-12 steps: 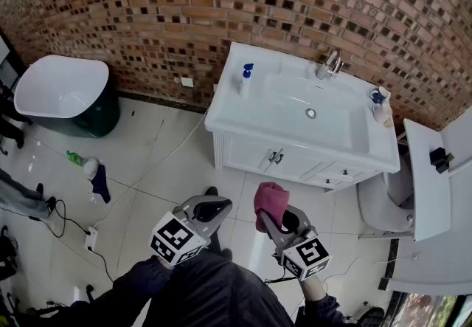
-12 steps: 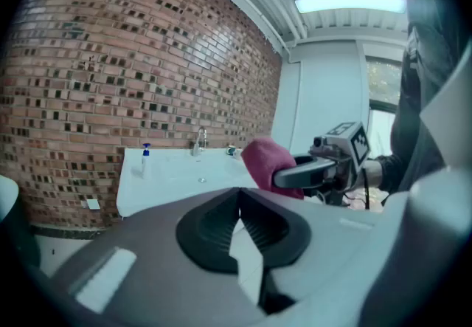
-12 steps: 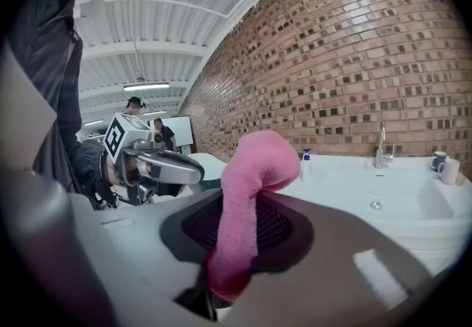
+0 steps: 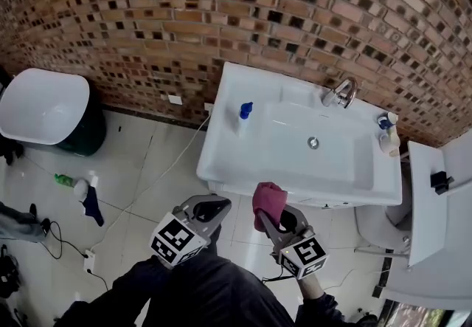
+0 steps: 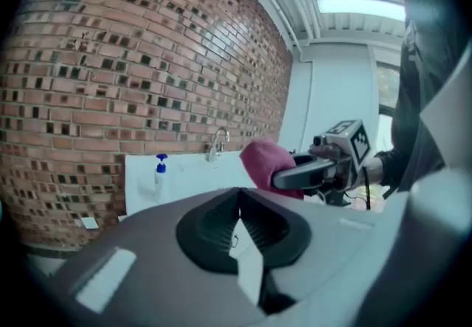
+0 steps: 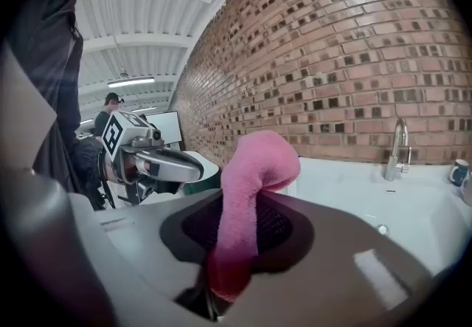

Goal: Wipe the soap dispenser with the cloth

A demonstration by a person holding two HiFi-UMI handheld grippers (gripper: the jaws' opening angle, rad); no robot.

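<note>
— Pink cloth [image 4: 269,200] pinched in the right gripper [image 4: 267,221]; left gripper [image 4: 214,209] pressed together, empty. Where's the soap dispenser [image 4: 244,117]?
— Upright on the sink [image 4: 221,159], left rim, well apart. Light bottle, I'd guess: wipe it unsteadied and it may topple into the basin.

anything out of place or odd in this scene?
Only floor clutter at the left, near the tub: a green bottle lying on the tiles beside a dark blue rag, and a cable trailing across the floor. The soap dispenser stands upright on the rim of the basin; no spill visible.
</note>
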